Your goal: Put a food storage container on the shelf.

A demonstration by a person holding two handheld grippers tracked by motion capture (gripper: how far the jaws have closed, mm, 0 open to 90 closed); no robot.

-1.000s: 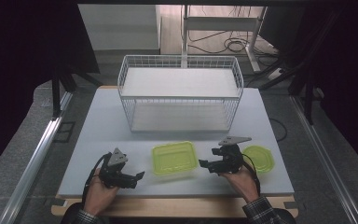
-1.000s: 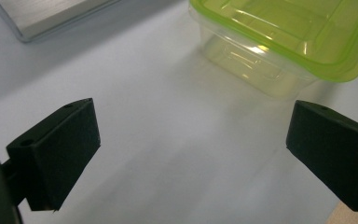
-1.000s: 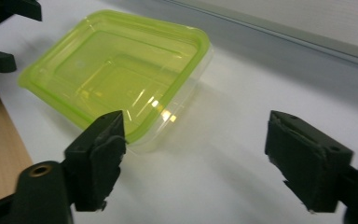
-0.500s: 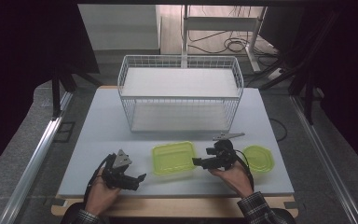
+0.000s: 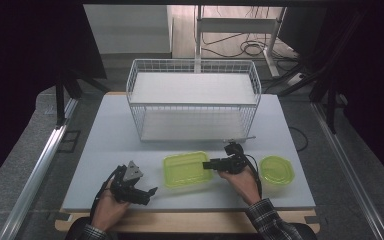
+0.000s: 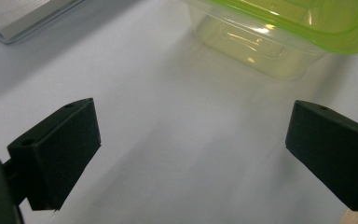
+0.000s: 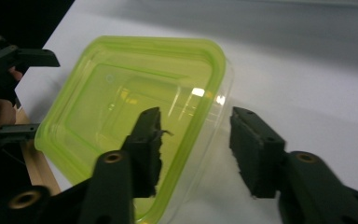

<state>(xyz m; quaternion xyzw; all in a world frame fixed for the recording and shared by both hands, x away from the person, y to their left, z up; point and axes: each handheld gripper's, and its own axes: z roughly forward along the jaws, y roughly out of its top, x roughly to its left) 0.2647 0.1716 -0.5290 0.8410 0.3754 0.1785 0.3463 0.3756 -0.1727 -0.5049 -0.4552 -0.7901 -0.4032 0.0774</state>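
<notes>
on the tabletop (image 5: 105, 145): wire basket (image 5: 192, 100) bare, nothing loaded yet by the look of it. in front, open green container (image 5: 186, 169), its right rim between the spread jaws of the right tool (image 5: 211, 165), not yet clamped; lid (image 5: 276, 170) apart at right. left tool (image 5: 149, 194) wide, holding nothing, near the container.

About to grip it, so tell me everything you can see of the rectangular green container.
The container is translucent yellow-green plastic, rectangular with rounded corners and a thicker rim, open and empty. It sits upright on the white table, in front of the wire basket. The right hand-held gripper straddles its right rim, one jaw inside, one outside, not yet closed.
</notes>
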